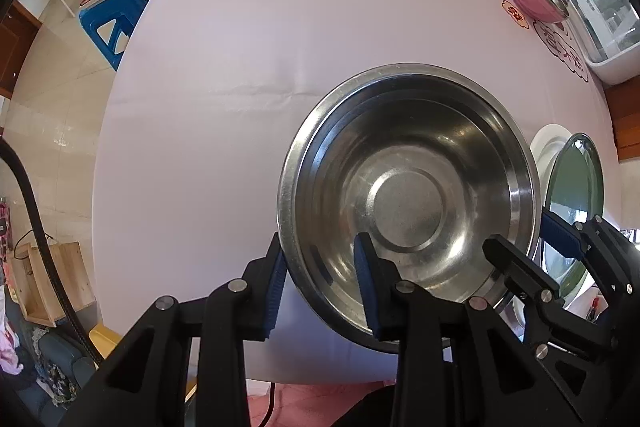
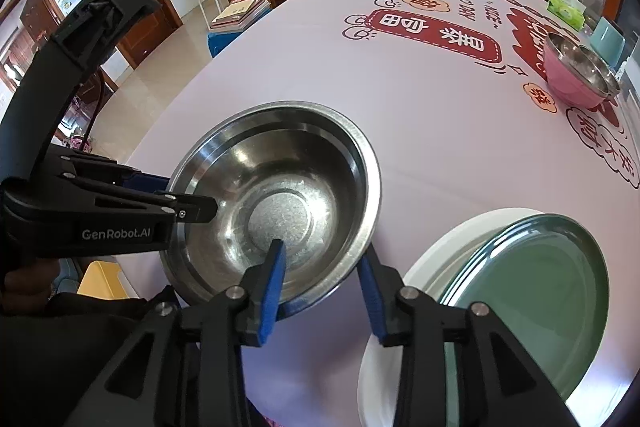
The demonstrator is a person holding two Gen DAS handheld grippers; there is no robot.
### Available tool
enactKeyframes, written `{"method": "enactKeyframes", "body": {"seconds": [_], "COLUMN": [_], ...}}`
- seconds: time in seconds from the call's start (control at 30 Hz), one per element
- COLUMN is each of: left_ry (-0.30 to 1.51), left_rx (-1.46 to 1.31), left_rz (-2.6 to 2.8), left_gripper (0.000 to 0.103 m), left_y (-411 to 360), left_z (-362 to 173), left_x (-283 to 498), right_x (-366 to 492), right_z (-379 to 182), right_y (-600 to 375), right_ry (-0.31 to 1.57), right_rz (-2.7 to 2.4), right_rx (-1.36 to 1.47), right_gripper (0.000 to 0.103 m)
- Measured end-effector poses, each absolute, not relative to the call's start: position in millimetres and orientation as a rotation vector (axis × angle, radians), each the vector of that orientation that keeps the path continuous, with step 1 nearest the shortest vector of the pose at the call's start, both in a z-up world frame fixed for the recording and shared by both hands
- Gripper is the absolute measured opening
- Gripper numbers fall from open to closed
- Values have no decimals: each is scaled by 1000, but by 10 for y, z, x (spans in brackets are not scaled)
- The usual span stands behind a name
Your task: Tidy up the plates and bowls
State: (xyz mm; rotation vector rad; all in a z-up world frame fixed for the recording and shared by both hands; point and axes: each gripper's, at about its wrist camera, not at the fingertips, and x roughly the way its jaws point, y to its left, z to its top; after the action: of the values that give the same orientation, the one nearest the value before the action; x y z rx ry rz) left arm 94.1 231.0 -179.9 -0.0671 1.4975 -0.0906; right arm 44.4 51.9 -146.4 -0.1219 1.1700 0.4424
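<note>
Right wrist: both grippers' fingers (image 2: 276, 275) straddle the empty steel bowl's (image 2: 280, 187) rim; green plate (image 2: 552, 307) atop white plate (image 2: 440, 239).

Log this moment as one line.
object: steel bowl | left gripper: shut on rim | right gripper: astride rim, pads not pressing | nearby: green plate on white plate

Upright steel bowl (image 1: 408, 203) beside stacked plates (image 2: 532, 291)

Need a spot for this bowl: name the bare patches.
Bare cloth lies between the steel bowl, the pink bowl and the red print. Crowded: the near edge, where steel bowl, both grippers and stacked plates meet.
</note>
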Motion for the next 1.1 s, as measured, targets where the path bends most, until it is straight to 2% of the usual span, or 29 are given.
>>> {"method": "enactKeyframes", "body": {"seconds": [0.17, 0.4, 0.57, 0.7, 0.93, 1.0, 1.1], "left_ry": [1490, 1456, 1425, 1401, 1351, 1332, 1301], "left_rx": [-70, -79, -66, -61, -53, -50, -48], "left_rz": [-94, -80, -64, -65, -84, -96, -126], "left_gripper": [33, 35, 42, 43, 47, 50, 53], "left_y": [2302, 2245, 2173, 2081, 1796, 1674, 1455], "left_z": [-1767, -1659, -1513, -1368, -1053, -947, -785], "left_x": [921, 833, 780, 741, 692, 703, 725], "right_x": [431, 359, 319, 279, 227, 217, 239], "right_z": [-1461, -1362, -1254, -1155, -977, -930, -886], "right_y": [515, 423, 305, 174, -153, -292, -536], "right_ry": [1171, 1132, 1099, 1078, 1053, 1051, 1076], "right_rz": [437, 427, 417, 410, 394, 381, 361], "right_rx": [-132, -134, -128, -118, -115, -112, -84], "right_gripper": [47, 48, 48, 57, 59, 64, 66]}}
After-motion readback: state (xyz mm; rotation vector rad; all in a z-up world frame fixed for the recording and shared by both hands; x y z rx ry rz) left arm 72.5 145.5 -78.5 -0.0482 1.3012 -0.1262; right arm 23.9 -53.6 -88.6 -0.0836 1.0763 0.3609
